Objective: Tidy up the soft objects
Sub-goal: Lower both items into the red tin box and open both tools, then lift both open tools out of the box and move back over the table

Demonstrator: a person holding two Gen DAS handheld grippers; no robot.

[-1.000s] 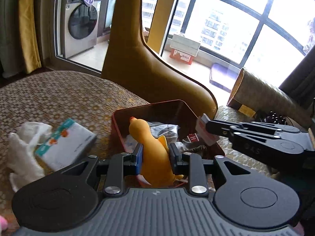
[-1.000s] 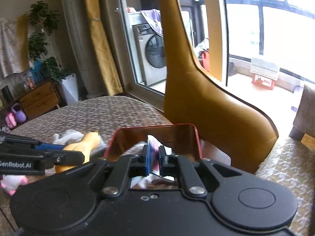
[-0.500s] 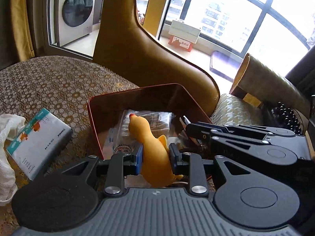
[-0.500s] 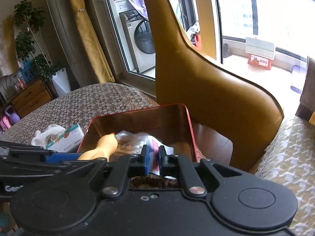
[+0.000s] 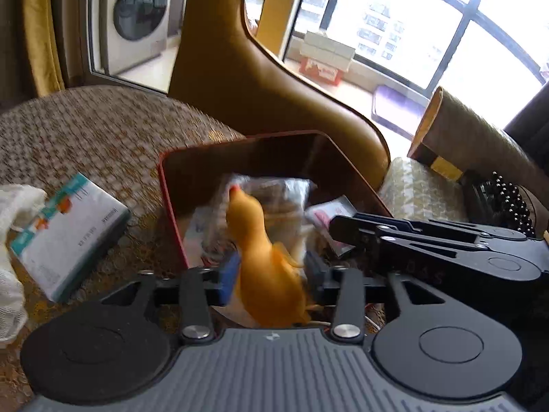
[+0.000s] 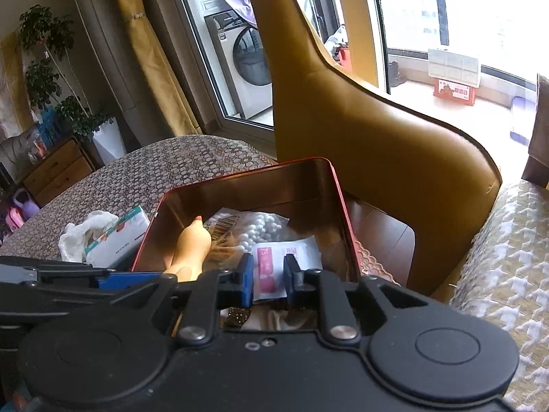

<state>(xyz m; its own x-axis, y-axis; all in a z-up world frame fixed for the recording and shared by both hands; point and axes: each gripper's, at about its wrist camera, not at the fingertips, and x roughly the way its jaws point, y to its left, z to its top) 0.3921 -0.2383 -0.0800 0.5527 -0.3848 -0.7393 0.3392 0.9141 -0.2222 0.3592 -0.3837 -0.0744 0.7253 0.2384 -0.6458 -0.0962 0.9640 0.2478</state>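
A yellow rubber duck, blurred, stands between the jaws of my left gripper over the red tin. Those jaws are opening, with small gaps showing on both sides of the duck. In the right wrist view the duck's head pokes into the tin. My right gripper is opening too. A white and pink packet lies flat in the tin between its blue pads, no longer pinched. The tin also holds a clear bag of cotton balls.
A pack of tissues and a white cloth lie on the patterned table left of the tin. A brown leather chair back rises right behind the tin. A cushioned seat is at the right.
Both grippers sank toward the tin. Both pairs of jaws widened: the left one loosened around the duck, which now blurs, and the right one let go of the packet.
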